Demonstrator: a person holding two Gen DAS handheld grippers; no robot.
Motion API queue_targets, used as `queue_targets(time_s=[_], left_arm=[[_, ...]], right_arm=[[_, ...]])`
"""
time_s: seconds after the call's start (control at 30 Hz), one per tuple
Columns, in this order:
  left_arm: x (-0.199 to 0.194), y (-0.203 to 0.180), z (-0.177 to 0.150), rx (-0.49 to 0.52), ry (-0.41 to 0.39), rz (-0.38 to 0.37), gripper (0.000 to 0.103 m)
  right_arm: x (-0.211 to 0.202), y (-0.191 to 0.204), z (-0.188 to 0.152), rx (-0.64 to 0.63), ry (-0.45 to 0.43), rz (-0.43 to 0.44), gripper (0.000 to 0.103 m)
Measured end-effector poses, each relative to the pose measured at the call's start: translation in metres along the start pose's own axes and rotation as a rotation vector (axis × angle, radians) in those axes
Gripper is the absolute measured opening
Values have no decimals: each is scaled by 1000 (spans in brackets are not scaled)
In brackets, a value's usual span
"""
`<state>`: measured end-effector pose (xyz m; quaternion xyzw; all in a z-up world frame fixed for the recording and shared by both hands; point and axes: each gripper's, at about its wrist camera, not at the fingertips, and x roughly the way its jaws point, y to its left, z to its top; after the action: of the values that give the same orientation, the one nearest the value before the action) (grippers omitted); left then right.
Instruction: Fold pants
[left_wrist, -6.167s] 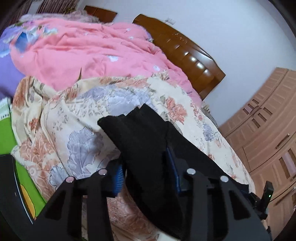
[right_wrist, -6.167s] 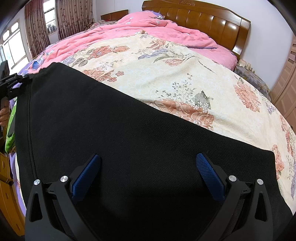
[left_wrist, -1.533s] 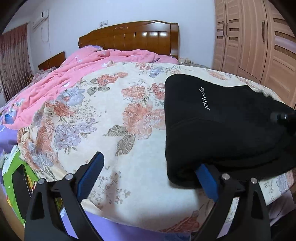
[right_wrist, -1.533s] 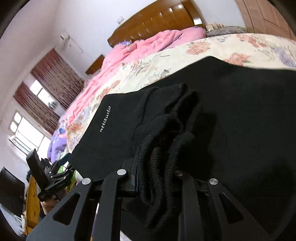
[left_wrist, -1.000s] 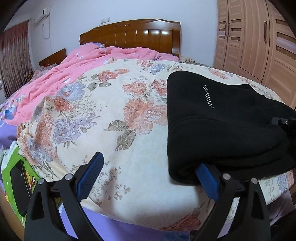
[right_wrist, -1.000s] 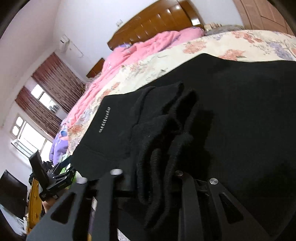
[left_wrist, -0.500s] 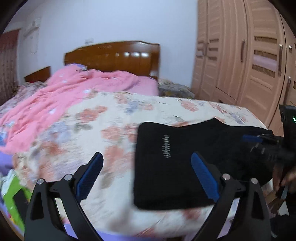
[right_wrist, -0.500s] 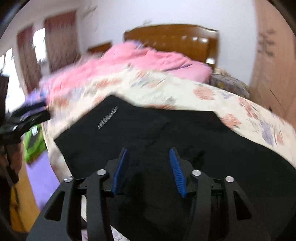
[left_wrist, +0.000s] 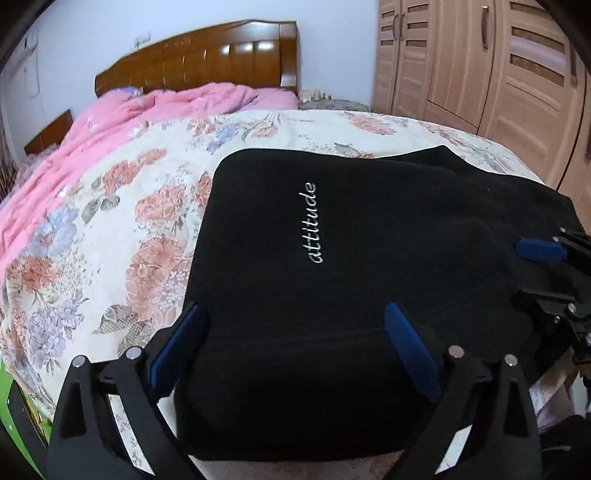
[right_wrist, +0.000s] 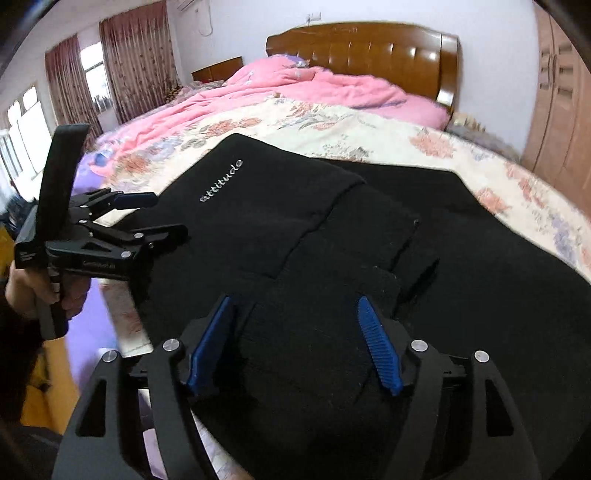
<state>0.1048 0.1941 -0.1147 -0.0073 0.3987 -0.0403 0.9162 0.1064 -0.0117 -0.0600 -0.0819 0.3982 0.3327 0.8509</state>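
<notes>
The black pants (left_wrist: 332, 258), with a white "attitude" script, lie folded on the floral bedspread (left_wrist: 147, 221) near the bed's front edge. My left gripper (left_wrist: 295, 347) stands open over the near fold, with its blue pads (left_wrist: 177, 347) wide apart on either side of the cloth and not pressing it. In the right wrist view the pants (right_wrist: 369, 240) lie in stacked layers. My right gripper (right_wrist: 295, 347) hovers over a bunched part of them. Its jaws are opening and the fabric between them is free of the pads. A hand (right_wrist: 33, 291) holds the left gripper (right_wrist: 147, 218) at the pants' left edge.
A pink quilt (right_wrist: 295, 88) covers the far half of the bed, below a wooden headboard (right_wrist: 369, 48). Wardrobe doors (left_wrist: 498, 74) stand at the right. Curtained windows (right_wrist: 74, 85) are at the left. A green object (left_wrist: 14, 424) lies beside the bed's front corner.
My right gripper has let go of the bunched black fabric and its jaws have spread. My left gripper has swung from the bedspread beside the pants to over their near fold.
</notes>
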Motion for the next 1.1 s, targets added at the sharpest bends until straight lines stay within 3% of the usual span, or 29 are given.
queue_targets(time_s=[0.1,0.17,0.3,0.37,0.43,0.53,0.7,0.87,0.93,0.97,1.1], left_arm=[[-17,-2,16,-12,-1,-31,97],[-28,-5,39,-12,-39,-90,98],[0,-10,92,-15,-7,-153,99],[37,-10,110,-14,76,-134,99],[68,-8,114,-1,149,-88,99],[78,-9,107,41,141,-49,101],[78,-15,101,78,109,3,102],[79,-16,100,80,96,13,102],[78,-16,100,81,90,18,102],[78,-16,100,82,87,21,102],[78,-18,99,87,82,32,102]], right_arm=[[-13,-12,12,31,-18,46,74],[-16,-22,31,36,-54,7,74],[14,-30,60,8,-9,-12,74],[35,-37,62,8,49,-17,74],[48,-49,58,46,82,20,85],[49,-68,53,130,80,76,86],[22,-70,54,82,17,-90,87],[18,-129,40,230,58,-352,89],[21,-151,30,304,94,-311,90],[14,-153,30,313,68,-286,90],[1,-153,24,291,109,-338,90]])
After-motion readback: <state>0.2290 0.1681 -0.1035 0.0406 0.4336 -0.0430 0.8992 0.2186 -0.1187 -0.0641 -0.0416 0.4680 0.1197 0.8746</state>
